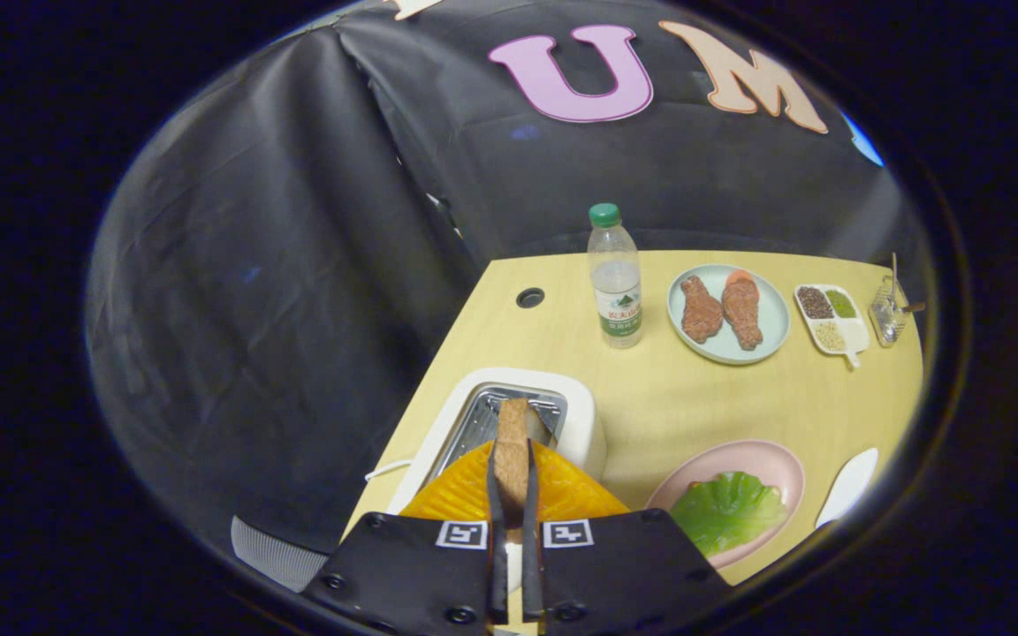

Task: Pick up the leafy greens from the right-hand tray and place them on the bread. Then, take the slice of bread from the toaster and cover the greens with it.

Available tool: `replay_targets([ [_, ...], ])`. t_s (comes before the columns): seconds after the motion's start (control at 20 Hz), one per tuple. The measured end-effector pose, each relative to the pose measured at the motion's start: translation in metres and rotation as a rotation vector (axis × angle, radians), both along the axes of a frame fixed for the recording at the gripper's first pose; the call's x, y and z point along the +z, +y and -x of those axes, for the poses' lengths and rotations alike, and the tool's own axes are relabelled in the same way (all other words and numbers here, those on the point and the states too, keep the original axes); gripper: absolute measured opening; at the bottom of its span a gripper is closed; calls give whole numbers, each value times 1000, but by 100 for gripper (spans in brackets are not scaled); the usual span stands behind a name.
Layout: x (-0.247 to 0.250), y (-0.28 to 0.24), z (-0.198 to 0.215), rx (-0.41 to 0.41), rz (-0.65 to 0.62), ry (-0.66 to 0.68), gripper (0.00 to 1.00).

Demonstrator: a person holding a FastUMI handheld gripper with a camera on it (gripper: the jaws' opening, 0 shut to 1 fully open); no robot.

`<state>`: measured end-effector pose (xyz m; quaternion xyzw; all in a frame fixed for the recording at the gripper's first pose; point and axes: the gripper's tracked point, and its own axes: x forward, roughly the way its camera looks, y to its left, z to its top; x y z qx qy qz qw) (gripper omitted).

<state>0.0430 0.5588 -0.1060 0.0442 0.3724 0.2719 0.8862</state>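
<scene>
My gripper [512,459] is shut on a brown slice of bread [513,422], held edge-on between the two fingers. The slice stands right over the open slot of the white toaster [584,424], which sits just ahead of the fingers near the table's left edge. Whether the slice's lower end is still inside the slot is hidden by the fingers. To the right of the toaster lies a pink plate [770,459] with the leafy greens [725,511] spread flat on it. What lies under the greens is hidden.
Beyond the toaster stands a clear water bottle [615,283] with a green cap. Right of it are a pale plate [770,305] with two meat pieces, a small divided dish [830,320] and a wire holder [887,311]. A white spoon-like piece [849,486] lies beside the pink plate.
</scene>
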Motion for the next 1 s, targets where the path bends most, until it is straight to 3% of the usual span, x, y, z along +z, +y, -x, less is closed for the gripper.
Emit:
replay_targets([
  [0.55,78,-80,-32,-121,-205,-40,9],
  [1.0,24,-171,-37,-253,-278,35,9],
])
